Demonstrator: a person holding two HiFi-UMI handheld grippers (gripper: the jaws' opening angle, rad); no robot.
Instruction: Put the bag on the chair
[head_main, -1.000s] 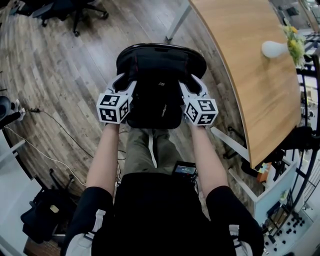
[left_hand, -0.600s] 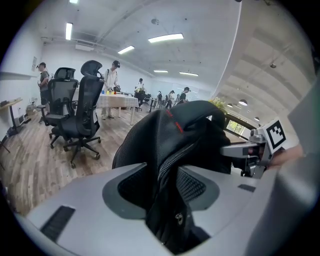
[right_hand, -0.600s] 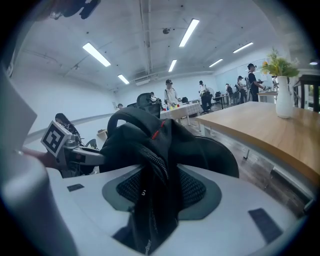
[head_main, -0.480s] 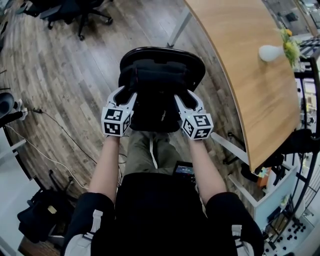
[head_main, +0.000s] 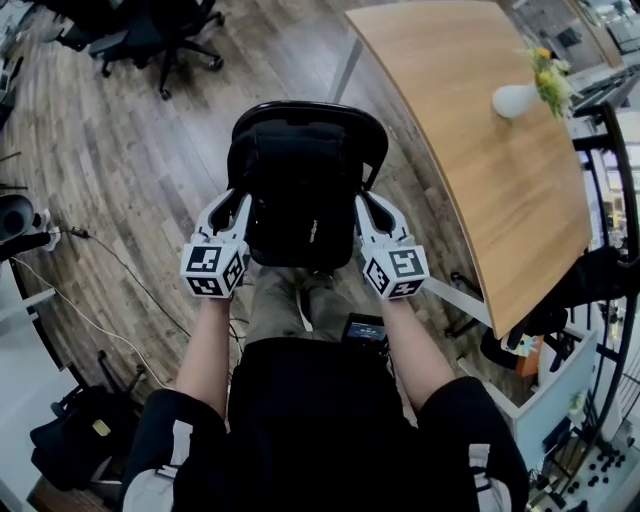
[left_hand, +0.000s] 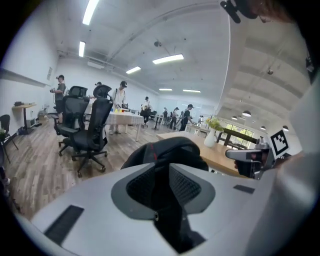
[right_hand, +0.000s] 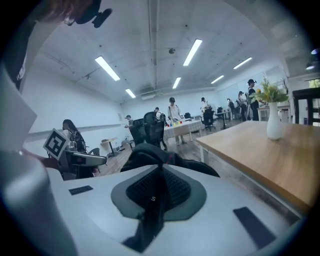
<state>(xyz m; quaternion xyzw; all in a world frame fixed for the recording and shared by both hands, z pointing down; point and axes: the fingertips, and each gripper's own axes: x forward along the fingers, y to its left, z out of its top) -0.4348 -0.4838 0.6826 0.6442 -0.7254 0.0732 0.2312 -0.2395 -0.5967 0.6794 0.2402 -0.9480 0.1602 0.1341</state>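
Observation:
A black bag (head_main: 300, 190) rests upright on the seat of a black chair (head_main: 310, 108) straight ahead of the person's knees. My left gripper (head_main: 240, 203) is at the bag's left side and my right gripper (head_main: 362, 205) at its right side. In the left gripper view the jaws are closing, and dark bag fabric (left_hand: 170, 147) fills the gap of the left gripper (left_hand: 160, 182). In the right gripper view the jaws are also closing. There the right gripper (right_hand: 156, 192) has its pads pinched on a thin black strap (right_hand: 150, 220) of the bag (right_hand: 150, 152).
A curved wooden table (head_main: 480, 160) with a white vase of flowers (head_main: 520, 95) stands to the right. Office chairs (head_main: 150, 35) stand at the far left. A cable (head_main: 120, 270) and a dark bag (head_main: 75, 440) lie on the floor to the left. People stand far back in the room.
Both grippers have drawn back a little toward the person along the bag's sides. Their jaws have come in on the bag.

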